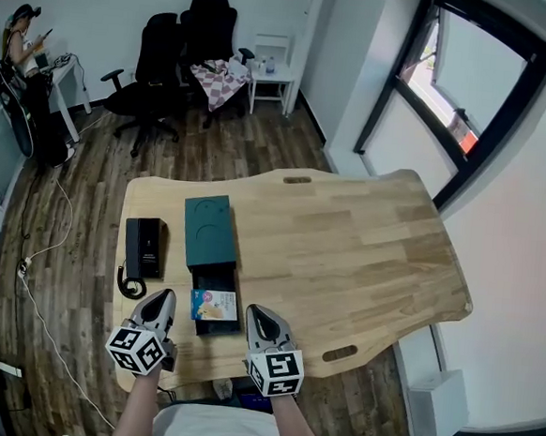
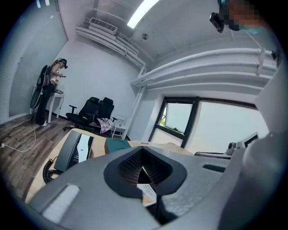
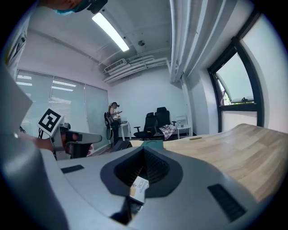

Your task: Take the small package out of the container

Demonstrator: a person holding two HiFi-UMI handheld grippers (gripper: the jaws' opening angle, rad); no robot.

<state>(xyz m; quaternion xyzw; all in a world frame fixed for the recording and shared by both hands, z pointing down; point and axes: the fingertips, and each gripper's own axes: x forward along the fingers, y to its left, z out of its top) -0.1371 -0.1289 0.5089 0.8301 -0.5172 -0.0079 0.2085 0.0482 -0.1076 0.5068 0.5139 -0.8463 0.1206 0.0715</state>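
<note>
Container: the teal container (image 1: pixel 206 228) lay on the table (image 1: pixel 345 256), with its dark tray (image 1: pixel 217 327) drawn out toward the person.
Small package: the small package (image 1: pixel 213 304) lay flat in that tray, printed face up, between the two grippers.
Left gripper: the left gripper (image 1: pixel 162 298) hung just left of the tray, jaws together and empty.
Right gripper: the right gripper (image 1: pixel 252 311) hung just right of it, also closed on nothing.
Step in hand: the approach, by my judgement; nothing was grasped.
Doing it well: one gripper should part its jaws before coming down, take the package by an edge clear of the tray wall, and lift straight up. The other could steady the container.
Risk: the package looked thin and flat, so the pads might skid over it.
</note>
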